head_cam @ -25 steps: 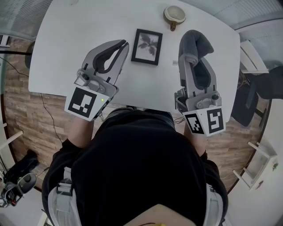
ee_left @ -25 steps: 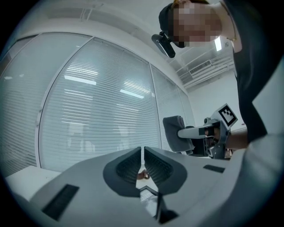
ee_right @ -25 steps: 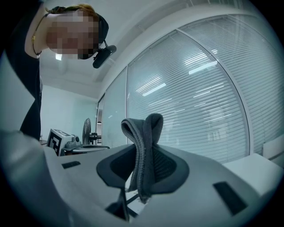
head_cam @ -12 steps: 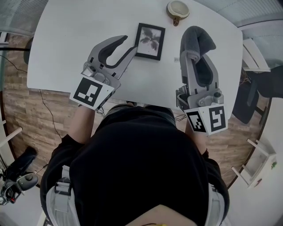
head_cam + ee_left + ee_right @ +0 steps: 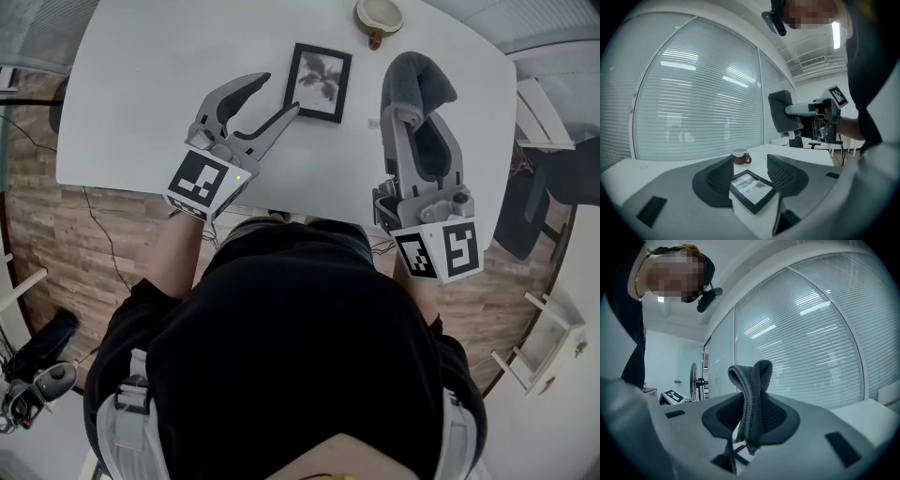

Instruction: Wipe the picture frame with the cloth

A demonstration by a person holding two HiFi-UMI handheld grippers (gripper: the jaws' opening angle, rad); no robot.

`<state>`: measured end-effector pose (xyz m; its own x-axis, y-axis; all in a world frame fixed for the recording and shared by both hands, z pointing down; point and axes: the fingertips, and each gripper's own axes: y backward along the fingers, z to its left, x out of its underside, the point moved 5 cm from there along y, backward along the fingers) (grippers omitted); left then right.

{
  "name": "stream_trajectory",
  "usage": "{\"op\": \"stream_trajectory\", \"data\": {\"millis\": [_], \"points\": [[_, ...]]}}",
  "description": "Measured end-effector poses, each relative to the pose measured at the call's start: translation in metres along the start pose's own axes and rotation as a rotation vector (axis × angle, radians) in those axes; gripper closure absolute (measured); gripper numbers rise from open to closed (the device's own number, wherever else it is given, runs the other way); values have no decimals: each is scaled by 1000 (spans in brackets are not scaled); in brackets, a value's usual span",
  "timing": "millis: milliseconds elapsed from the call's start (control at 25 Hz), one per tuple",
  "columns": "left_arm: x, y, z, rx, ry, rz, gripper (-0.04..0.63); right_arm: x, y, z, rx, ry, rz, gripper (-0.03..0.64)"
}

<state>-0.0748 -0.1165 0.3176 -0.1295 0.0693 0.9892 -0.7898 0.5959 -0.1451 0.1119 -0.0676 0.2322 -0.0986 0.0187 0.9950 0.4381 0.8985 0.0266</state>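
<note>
Holding the folded grey cloth (image 5: 417, 80) clamped in your right hand-held gripper (image 5: 413, 118), slide your left hand-held gripper (image 5: 278, 97), jaws just opened and pressing on nothing, squarely over the black rectangular picture frame (image 5: 319, 82) lying flat at its 1 o'clock on the white surface (image 5: 141, 112).

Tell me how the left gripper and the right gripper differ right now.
The left gripper has jaws that have just been opening and grip nothing; the right gripper is shut on the grey cloth. The left gripper slants toward the picture frame just ahead; the right gripper points straight, beside it. Both hang over the white table.
</note>
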Motion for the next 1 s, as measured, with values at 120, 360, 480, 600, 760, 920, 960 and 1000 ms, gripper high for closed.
{"op": "stream_trajectory", "data": {"millis": [120, 360, 480, 600, 760, 920, 960, 1000], "points": [[8, -3, 0, 8, -2, 30, 361, 2, 0, 0, 0, -2, 4, 523], [24, -9, -1, 21, 4, 82, 344, 5, -1, 1, -5, -11, 10, 523], [32, -13, -2, 32, 0, 116, 334, 5, -2, 2, -7, -12, 13, 523], [40, -16, -3, 37, -2, 140, 331, 4, -2, 1, -8, -10, 10, 522], [48, -18, -3, 44, -5, 172, 327, 2, -1, 1, -2, -9, 6, 522], [57, -23, -4, 50, -7, 208, 323, 3, -1, 0, 0, -7, 8, 522], [60, -25, -4, 52, -9, 218, 322, 3, -1, -1, 0, -8, 8, 522], [62, -26, -4, 54, -11, 230, 321, 3, -1, -1, 1, -8, 8, 522]]}}
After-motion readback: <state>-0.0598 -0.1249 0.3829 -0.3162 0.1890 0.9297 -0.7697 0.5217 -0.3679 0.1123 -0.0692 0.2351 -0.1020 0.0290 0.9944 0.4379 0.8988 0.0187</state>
